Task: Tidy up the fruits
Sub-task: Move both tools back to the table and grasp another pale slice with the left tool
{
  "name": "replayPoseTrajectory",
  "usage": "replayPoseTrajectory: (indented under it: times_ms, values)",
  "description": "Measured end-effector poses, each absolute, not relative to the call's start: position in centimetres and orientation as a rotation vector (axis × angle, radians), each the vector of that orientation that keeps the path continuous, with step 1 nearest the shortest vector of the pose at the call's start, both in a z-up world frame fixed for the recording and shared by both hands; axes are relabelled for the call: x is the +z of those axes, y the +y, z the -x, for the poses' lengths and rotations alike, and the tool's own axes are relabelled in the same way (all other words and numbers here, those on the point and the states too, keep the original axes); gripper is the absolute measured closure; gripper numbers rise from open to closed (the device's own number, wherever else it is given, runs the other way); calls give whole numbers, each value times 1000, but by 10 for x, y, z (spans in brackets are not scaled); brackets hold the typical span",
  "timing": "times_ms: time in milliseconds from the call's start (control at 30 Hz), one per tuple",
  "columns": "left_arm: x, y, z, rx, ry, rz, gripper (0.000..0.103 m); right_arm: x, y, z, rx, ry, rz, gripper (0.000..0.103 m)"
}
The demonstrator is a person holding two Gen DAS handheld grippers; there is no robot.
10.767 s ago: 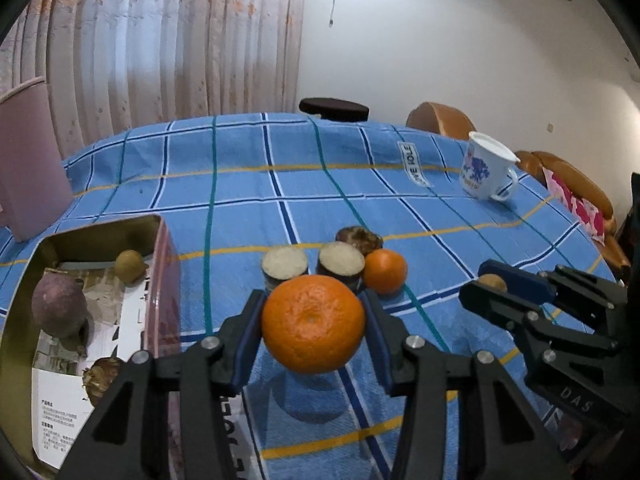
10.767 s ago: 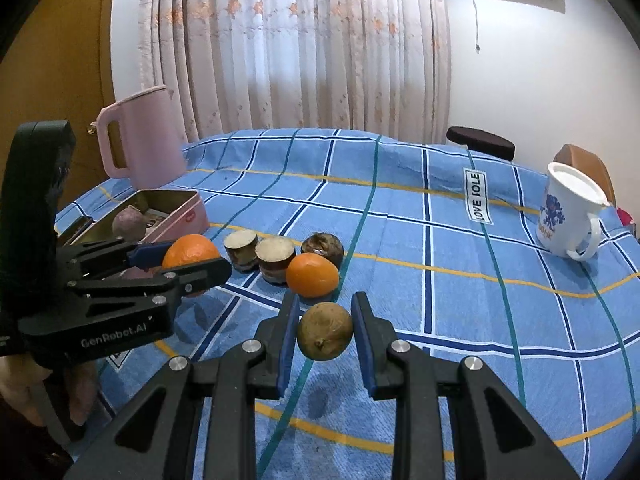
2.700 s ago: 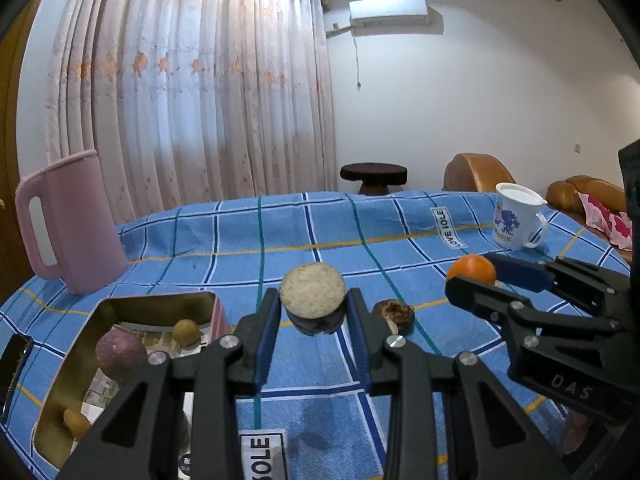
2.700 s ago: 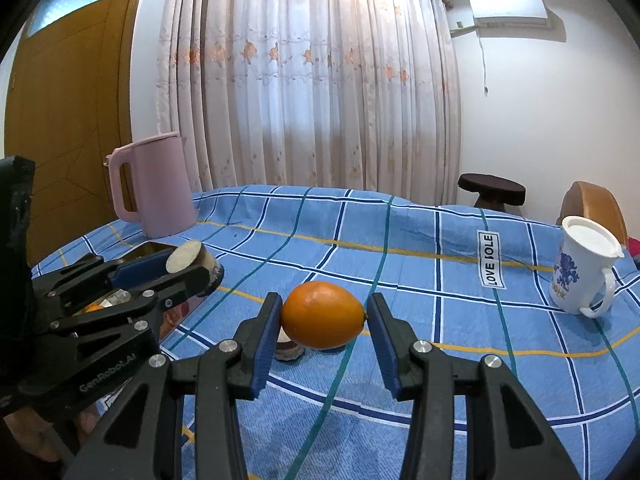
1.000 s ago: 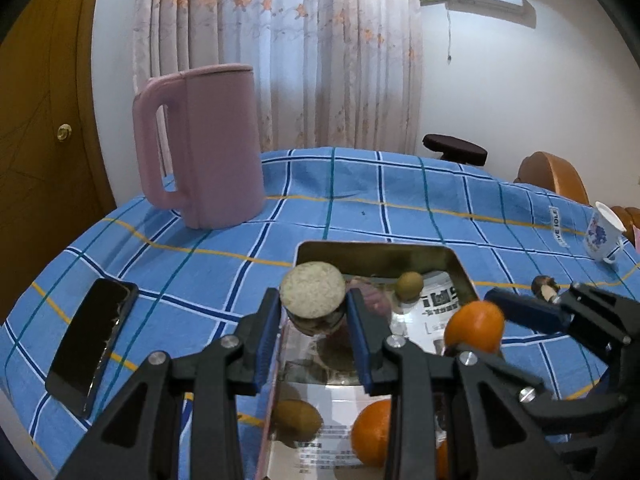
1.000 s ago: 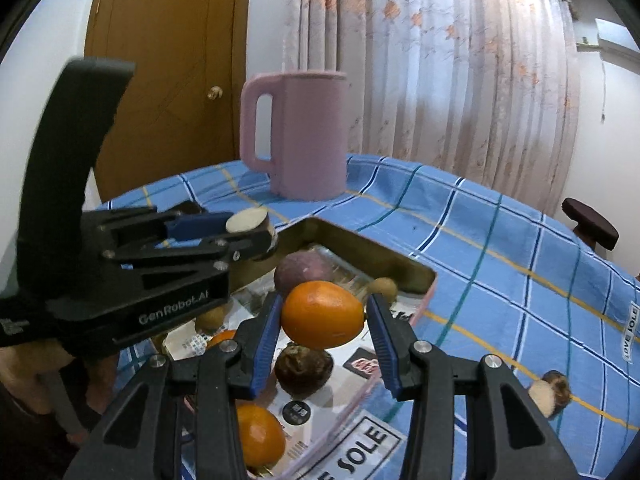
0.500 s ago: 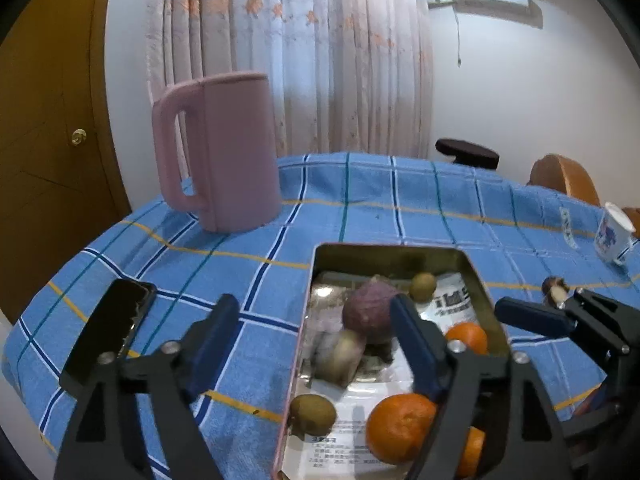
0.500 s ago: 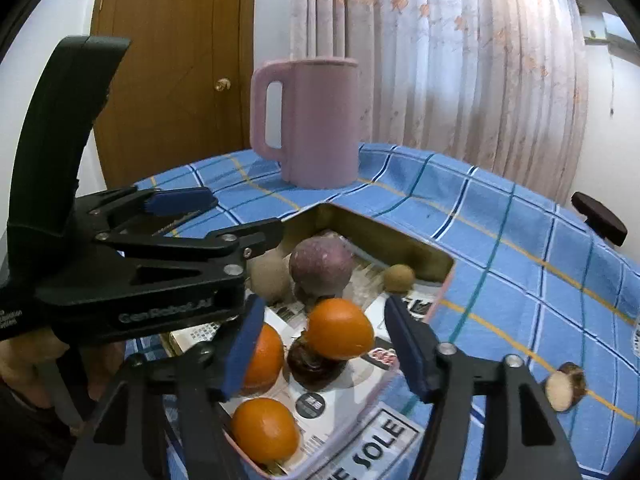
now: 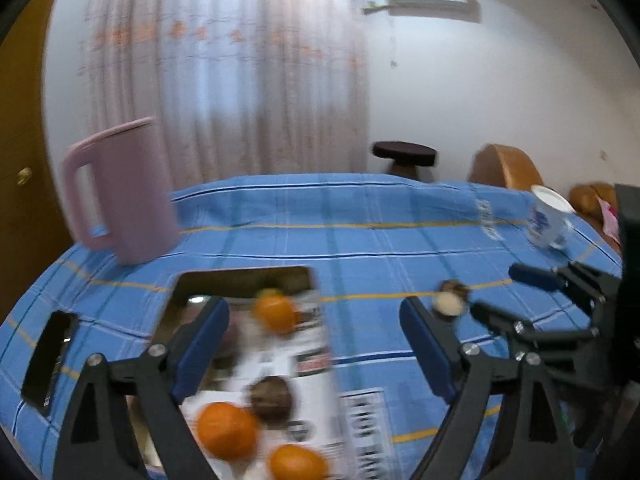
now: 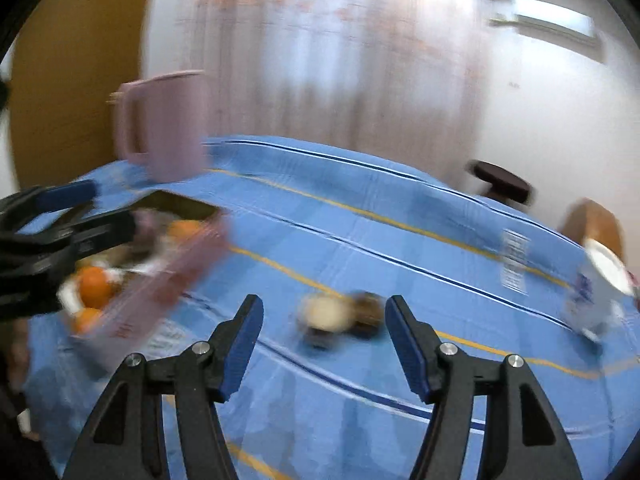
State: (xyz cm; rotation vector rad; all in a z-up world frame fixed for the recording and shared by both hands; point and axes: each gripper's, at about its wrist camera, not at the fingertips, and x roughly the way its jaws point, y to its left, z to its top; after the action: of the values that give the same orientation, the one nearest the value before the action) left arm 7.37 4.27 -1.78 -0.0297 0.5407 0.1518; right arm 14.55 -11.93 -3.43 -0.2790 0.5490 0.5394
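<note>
Both views are motion-blurred. My left gripper [image 9: 314,344] is open and empty above the metal tin [image 9: 240,274], which holds several fruits, among them an orange [image 9: 276,312] and a dark brown fruit [image 9: 270,398]. My right gripper [image 10: 324,336] is open and empty over the blue tablecloth, facing a cut fruit half [image 10: 322,314] and a dark fruit [image 10: 368,312] lying side by side. The same two pieces [image 9: 450,300] show in the left wrist view, right of the tin. The tin [image 10: 180,272] appears at the left of the right wrist view.
A pink jug [image 9: 120,196] stands behind the tin. A black phone [image 9: 48,356] lies left of it. A white mug [image 9: 548,218] stands at the far right of the table. A stool [image 9: 404,154] and a brown chair are beyond the table.
Both grippers have swung right, away from over the tin toward the two pieces on the cloth. Both stay open and empty.
</note>
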Motion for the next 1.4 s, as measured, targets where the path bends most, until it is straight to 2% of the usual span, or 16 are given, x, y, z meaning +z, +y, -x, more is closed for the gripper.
replayPoseTrajectory:
  times_ms: [300, 500, 633, 800, 1167, 1400]
  values:
    - [-37, -21, -124, 43, 646, -23, 14, -44, -195, -177, 366, 606, 133, 34]
    - [-56, -40, -154, 10, 743, -35, 17, -43, -205, -177, 378, 602, 72, 33]
    - [-69, -42, -170, -4, 804, -40, 28, -43, -208, -176, 390, 601, 66, 33]
    - [-80, -36, -180, -81, 855, 36, 66, -44, -206, -178, 398, 610, 62, 32]
    - [-73, -10, -179, 6, 784, 33, 66, -35, -160, -191, 461, 664, 132, 32]
    - [-70, 24, -175, 57, 761, 112, 66, -54, -124, -214, 465, 732, 158, 32]
